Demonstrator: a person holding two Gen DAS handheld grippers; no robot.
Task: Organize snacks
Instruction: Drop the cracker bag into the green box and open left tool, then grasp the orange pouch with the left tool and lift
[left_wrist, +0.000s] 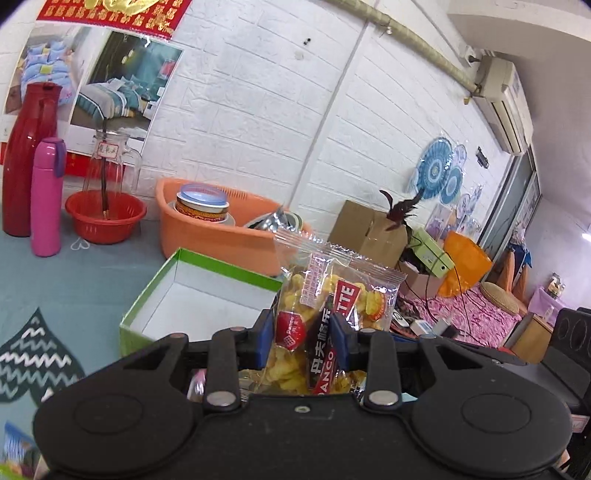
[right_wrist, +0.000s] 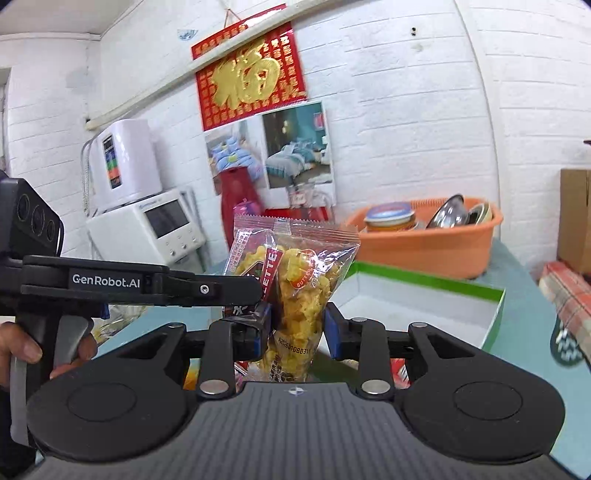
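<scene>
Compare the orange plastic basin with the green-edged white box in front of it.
The orange basin has rounded walls and holds a lidded tin and steel bowls; the green-edged box is straight-sided and shows only its bare white inside. The basin sits nearer the wall, the box nearer the cameras. Both are open-topped on the blue tabletop.

**Two claw cameras, one shared corner**

Your left wrist camera sits just behind the left claw (left_wrist: 303, 334), looking forward and slightly down toward the white brick wall (left_wrist: 258, 110). Your right wrist camera rides the right claw (right_wrist: 297, 323) the same way, close in. Both views share the snack bag (left_wrist: 325, 314), the green-rimmed box (left_wrist: 207, 291), the orange basin (left_wrist: 218, 236) and the red wall hanging (right_wrist: 251, 70). The right view also catches the left claw from its side.
</scene>
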